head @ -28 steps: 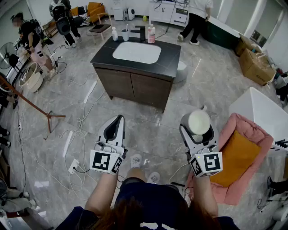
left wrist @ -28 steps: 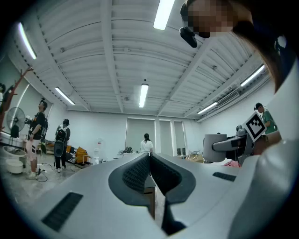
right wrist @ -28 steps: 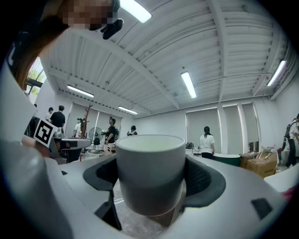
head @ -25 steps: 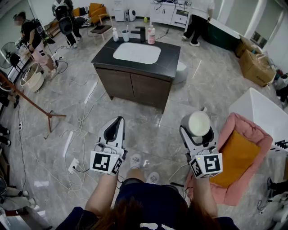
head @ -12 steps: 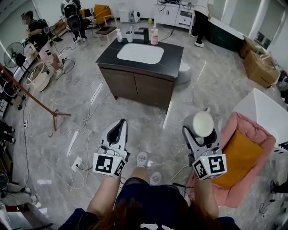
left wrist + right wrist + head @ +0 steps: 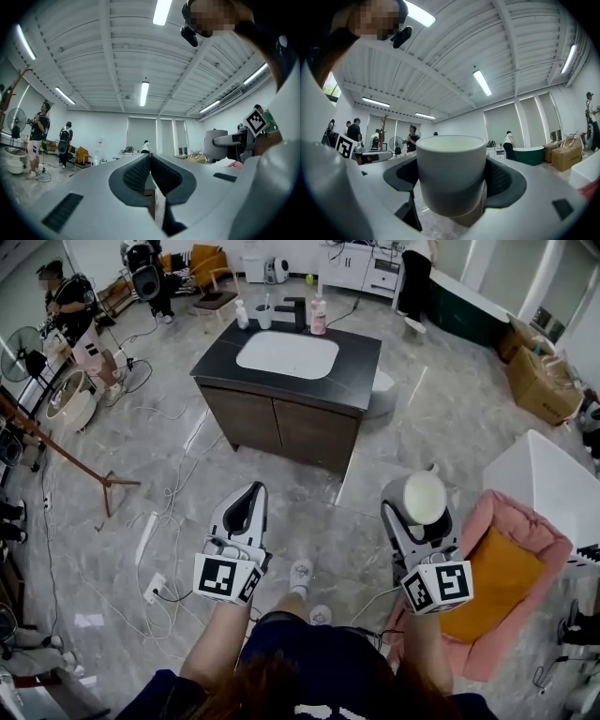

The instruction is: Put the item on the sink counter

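Note:
My right gripper (image 6: 418,502) is shut on a white cup (image 6: 423,497), held upright above the floor at the right; in the right gripper view the white cup (image 6: 451,171) fills the space between the jaws of the right gripper (image 6: 452,180). My left gripper (image 6: 246,504) hangs at the left with its jaws pressed together and nothing in them, as the left gripper (image 6: 150,176) view confirms. Ahead stands the sink counter (image 6: 354,367), a dark top with a white basin (image 6: 287,353) on a brown cabinet, well beyond both grippers.
Bottles, a cup and a black tap (image 6: 292,309) line the counter's far edge. Cables (image 6: 178,479) trail over the marble floor at the left. A pink cushion bed (image 6: 511,577) and white box (image 6: 555,476) lie at the right. People (image 6: 67,313) stand at the back.
The view has shifted slightly and the counter sits a little lower and closer in the frame. Both grippers keep their poses, and the cup stays in the right one.

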The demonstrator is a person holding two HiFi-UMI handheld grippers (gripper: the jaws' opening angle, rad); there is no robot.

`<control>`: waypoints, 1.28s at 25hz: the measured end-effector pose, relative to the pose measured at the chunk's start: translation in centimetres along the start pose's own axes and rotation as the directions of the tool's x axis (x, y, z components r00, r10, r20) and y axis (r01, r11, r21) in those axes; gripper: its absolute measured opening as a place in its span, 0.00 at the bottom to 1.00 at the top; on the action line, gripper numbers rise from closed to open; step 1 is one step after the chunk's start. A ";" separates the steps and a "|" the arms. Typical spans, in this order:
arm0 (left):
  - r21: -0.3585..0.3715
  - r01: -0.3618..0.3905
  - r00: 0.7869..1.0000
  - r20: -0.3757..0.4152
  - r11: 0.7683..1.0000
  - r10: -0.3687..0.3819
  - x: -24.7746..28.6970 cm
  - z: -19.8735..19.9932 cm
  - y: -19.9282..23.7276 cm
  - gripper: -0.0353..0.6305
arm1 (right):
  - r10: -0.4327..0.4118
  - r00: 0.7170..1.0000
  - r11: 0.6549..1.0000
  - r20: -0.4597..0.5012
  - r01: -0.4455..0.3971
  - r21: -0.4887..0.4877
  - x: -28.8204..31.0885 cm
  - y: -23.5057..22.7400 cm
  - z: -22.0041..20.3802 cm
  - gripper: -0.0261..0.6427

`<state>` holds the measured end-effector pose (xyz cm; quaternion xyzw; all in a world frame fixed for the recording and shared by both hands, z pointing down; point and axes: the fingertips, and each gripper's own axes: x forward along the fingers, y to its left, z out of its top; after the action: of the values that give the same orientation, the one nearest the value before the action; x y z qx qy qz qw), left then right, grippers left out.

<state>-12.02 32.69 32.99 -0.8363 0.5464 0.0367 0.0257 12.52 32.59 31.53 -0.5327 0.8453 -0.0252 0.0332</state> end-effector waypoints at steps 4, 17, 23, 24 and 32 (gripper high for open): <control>-0.005 0.019 1.000 0.005 1.000 -0.019 4.4 -0.5 2.0 0.09 | -0.016 1.000 1.000 0.002 0.016 -0.003 4.0 -1.7 0.0 0.69; -0.002 0.109 0.994 0.010 0.994 -0.109 18.7 -1.0 8.6 0.09 | -0.091 0.996 0.996 0.013 0.091 0.008 16.2 -6.7 0.5 0.69; -0.020 0.087 0.996 0.004 0.996 -0.087 23.9 -2.2 9.5 0.09 | -0.074 0.997 0.997 -0.014 0.075 0.019 20.6 -10.7 0.1 0.69; -0.022 0.077 0.997 0.006 0.997 -0.077 24.9 -2.3 9.6 0.09 | -0.063 0.998 0.998 -0.014 0.064 0.019 21.6 -11.4 0.2 0.69; 0.001 -0.034 0.999 0.021 0.999 0.034 32.3 -1.9 8.9 0.09 | 0.061 0.998 0.998 0.008 -0.061 -0.004 28.6 -18.5 2.4 0.69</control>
<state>-7.20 -0.53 32.00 -0.8264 0.5604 0.0458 0.0313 17.06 -1.21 29.76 -0.5067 0.8611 -0.0204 0.0364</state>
